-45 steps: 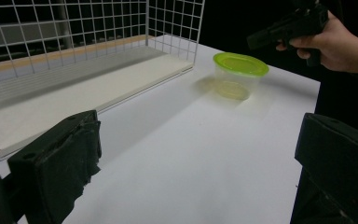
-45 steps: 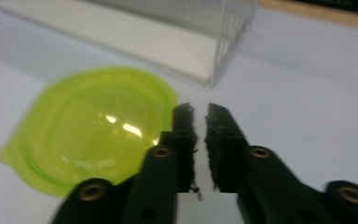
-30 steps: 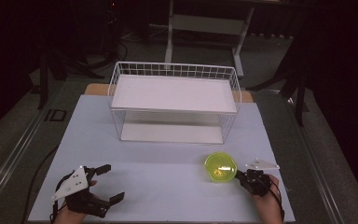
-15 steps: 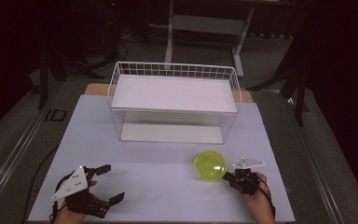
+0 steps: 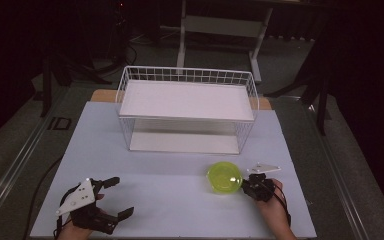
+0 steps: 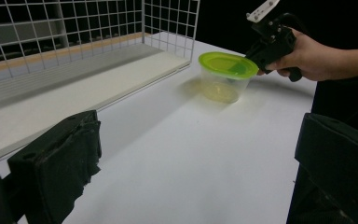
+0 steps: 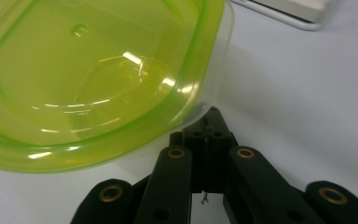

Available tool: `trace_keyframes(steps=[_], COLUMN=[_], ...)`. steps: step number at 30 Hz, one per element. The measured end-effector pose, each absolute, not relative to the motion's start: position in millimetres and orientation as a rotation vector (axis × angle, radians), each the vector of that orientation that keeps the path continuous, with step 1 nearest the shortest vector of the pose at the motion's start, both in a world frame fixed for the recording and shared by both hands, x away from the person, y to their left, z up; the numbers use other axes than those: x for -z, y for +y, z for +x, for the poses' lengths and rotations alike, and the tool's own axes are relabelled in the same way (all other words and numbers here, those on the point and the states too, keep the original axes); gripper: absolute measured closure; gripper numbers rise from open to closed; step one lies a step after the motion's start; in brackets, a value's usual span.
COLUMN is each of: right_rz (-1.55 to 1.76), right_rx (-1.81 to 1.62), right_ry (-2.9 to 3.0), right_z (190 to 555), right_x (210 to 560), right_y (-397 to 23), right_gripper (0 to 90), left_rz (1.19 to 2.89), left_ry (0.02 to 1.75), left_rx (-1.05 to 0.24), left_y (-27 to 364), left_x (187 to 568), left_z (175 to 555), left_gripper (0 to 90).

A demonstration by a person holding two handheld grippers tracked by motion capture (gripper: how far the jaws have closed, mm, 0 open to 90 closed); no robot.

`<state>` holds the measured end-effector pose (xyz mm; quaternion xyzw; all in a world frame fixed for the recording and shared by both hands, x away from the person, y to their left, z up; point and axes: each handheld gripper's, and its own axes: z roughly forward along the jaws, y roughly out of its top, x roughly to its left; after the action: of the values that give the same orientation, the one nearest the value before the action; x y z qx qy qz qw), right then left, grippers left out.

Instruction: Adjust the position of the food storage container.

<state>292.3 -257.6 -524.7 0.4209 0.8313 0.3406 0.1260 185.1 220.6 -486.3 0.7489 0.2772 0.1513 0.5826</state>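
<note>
Right gripper point(image 5: 244, 184) is shut, and its closed tips are pressed against the rim of the green-lidded tub point(image 5: 224, 178), which is set on the white bench point(image 5: 180, 200) just in front of it. Left gripper point(image 5: 111, 199) is held wide open, well apart from the tub. Beyond the tub, a wire basket point(image 5: 187, 113) is seen.

White wire basket point(image 5: 187, 111) on the pale table point(image 5: 170, 200)

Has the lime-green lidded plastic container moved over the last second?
Yes. The lime-green lidded plastic container, gripped by the right gripper, slid left along the table, its edge ending further under the white wire basket.
</note>
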Motion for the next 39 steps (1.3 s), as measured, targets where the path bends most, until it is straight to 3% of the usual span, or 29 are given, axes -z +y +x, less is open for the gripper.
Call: trace_keyframes(steps=[39], right_rz=[1.041], right_rx=[-1.063], right_ry=[2.602], right_z=[295], right_x=[526], right_y=[-156], right_gripper=[90.0], left_rz=[1.761], left_ry=[0.629], left_rx=[-0.358], left_y=[219], left_x=[485], left_z=[183], left_gripper=[1.2])
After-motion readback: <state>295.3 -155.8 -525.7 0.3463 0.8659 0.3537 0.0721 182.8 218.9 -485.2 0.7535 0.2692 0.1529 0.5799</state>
